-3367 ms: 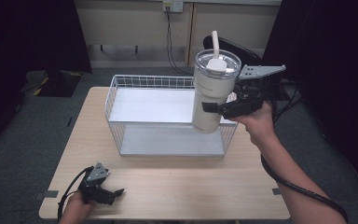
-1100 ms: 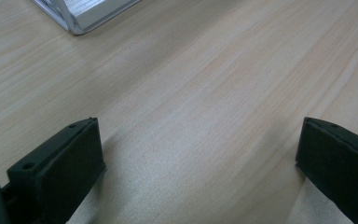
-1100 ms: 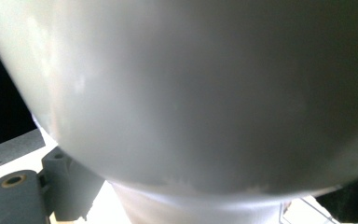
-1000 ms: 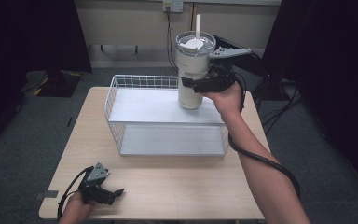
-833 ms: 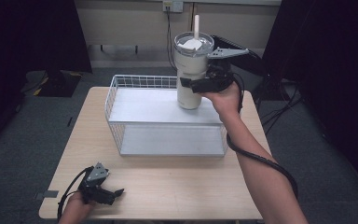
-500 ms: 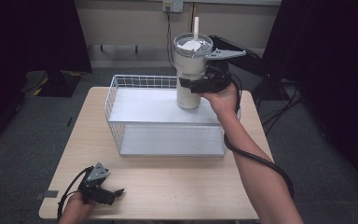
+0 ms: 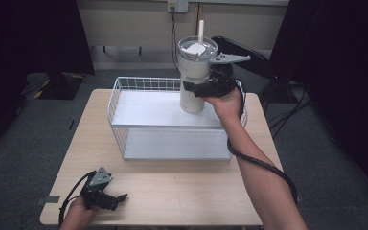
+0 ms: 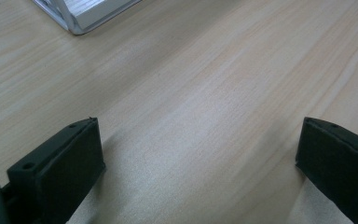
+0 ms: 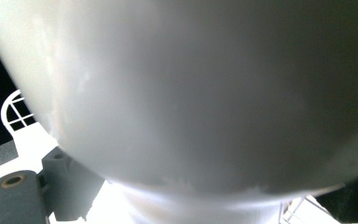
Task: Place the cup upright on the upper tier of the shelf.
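The right tool [image 7: 197, 88] grips the upright white tumbler [image 7: 195, 72] over the wire basket [image 7: 120, 103], while the left tool [image 7: 112, 201] rests spread wide on the desk [image 7: 172, 191]

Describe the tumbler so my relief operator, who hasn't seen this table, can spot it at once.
Find the white wire basket on the far half of the wooden table. Over its far right corner, the right gripper holds the tumbler upright. It is the only tall thing there: a cream cup, wider at the top, with a clear lid and a white straw.
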